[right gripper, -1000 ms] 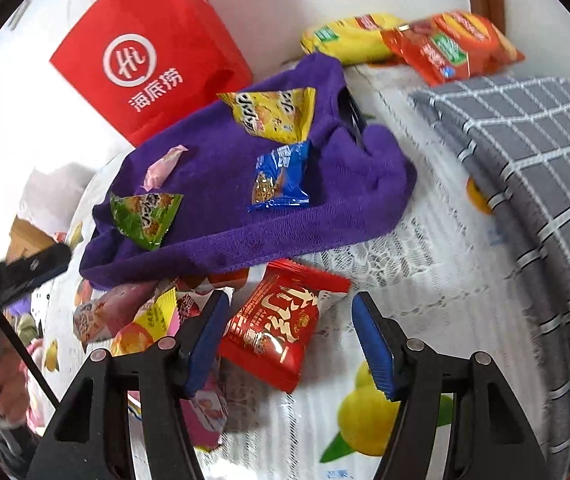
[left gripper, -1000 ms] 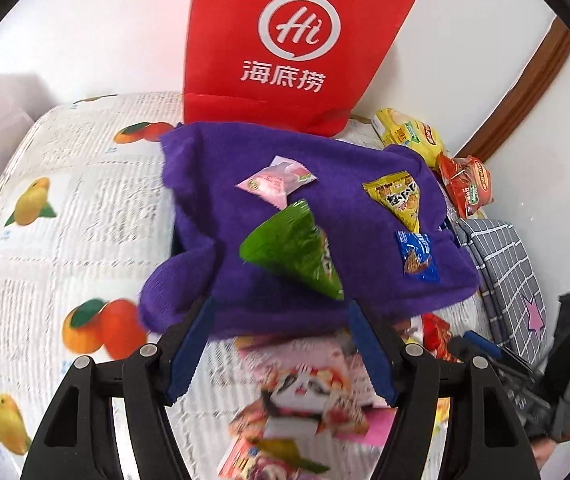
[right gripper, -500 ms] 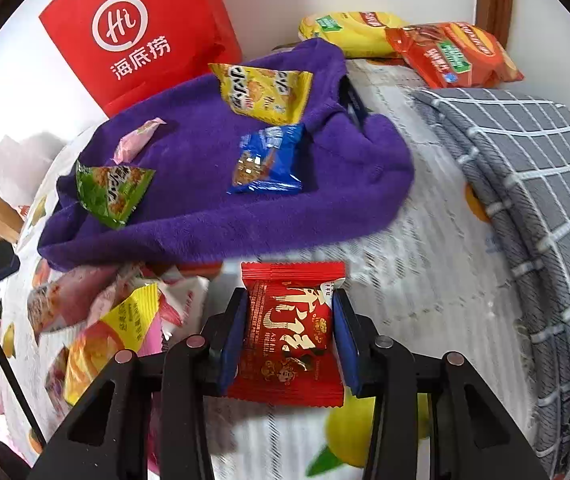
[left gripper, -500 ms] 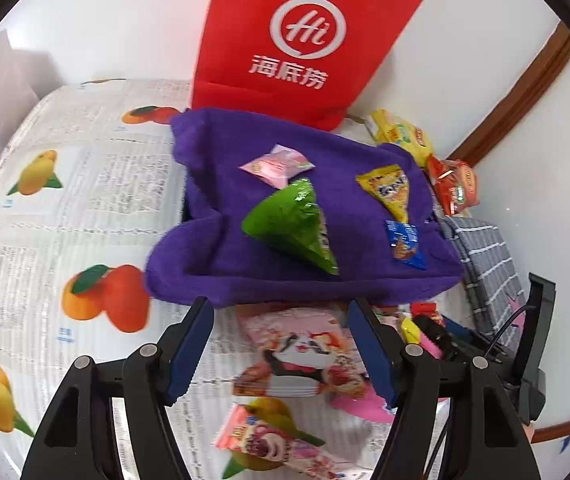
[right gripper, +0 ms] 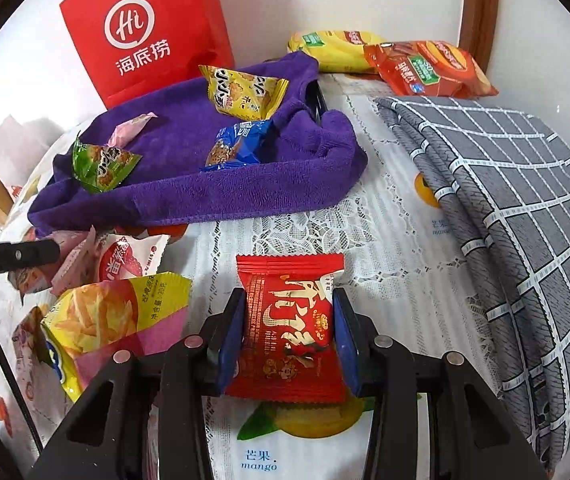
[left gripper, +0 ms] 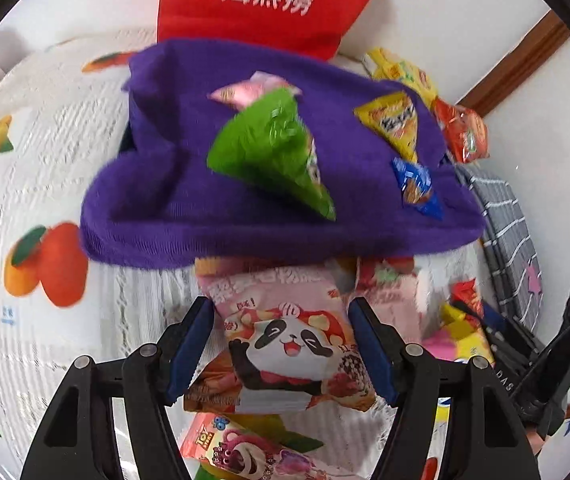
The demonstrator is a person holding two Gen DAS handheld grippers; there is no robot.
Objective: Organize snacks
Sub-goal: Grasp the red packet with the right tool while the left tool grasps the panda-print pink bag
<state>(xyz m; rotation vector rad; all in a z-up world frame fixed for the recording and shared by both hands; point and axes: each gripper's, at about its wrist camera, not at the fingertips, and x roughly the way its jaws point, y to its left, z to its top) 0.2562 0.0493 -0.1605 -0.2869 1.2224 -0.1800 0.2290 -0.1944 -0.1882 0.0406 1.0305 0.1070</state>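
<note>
My right gripper point(right gripper: 289, 332) is shut on a red snack packet point(right gripper: 291, 320), held just above the tablecloth in front of the purple towel point(right gripper: 245, 192). On the towel lie a yellow packet point(right gripper: 241, 90), a blue packet point(right gripper: 235, 146), a green packet point(right gripper: 103, 164) and a pink candy point(right gripper: 131, 128). My left gripper point(left gripper: 281, 344) is open, its fingers on either side of a pink panda packet point(left gripper: 289, 340) lying below the towel's front edge point(left gripper: 245, 236). The green packet point(left gripper: 273, 156) shows on the towel there too.
A red paper bag point(right gripper: 145, 32) stands behind the towel. Yellow point(right gripper: 333, 48) and orange point(right gripper: 429, 68) bags lie at the back wall. A grey checked cloth point(right gripper: 505, 208) lies right. Loose packets point(right gripper: 117, 320) lie left of my right gripper. A Toy Story packet point(left gripper: 237, 448) lies near my left gripper.
My right gripper closed on the red packet and lifted it slightly. My left gripper moved forward and down, bringing its open fingers around the panda packet.
</note>
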